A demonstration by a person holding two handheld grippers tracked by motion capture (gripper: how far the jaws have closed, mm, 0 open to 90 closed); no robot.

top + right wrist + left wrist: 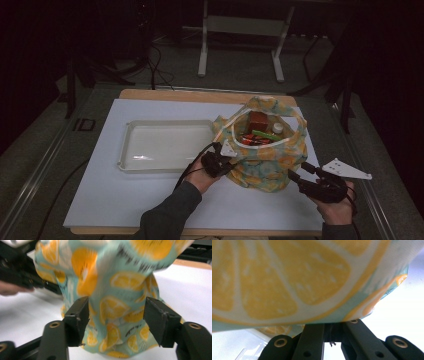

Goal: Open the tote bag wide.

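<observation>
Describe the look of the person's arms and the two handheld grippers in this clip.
Both grippers, left gripper and right gripper, are black with two flat black jaws and brass-coloured rivets at the joints. Each carries a light grey three-cornered plate on top. A black cable trails from the left one. The left forearm wears a dark grey-green sleeve.

A lab or test room, by the look of it: dim all round, a white board [165, 200] laid over a wooden table [200, 95], cables [157, 67] trailing on grey floor behind it, a bare white stand frame [240, 35] beyond.
</observation>
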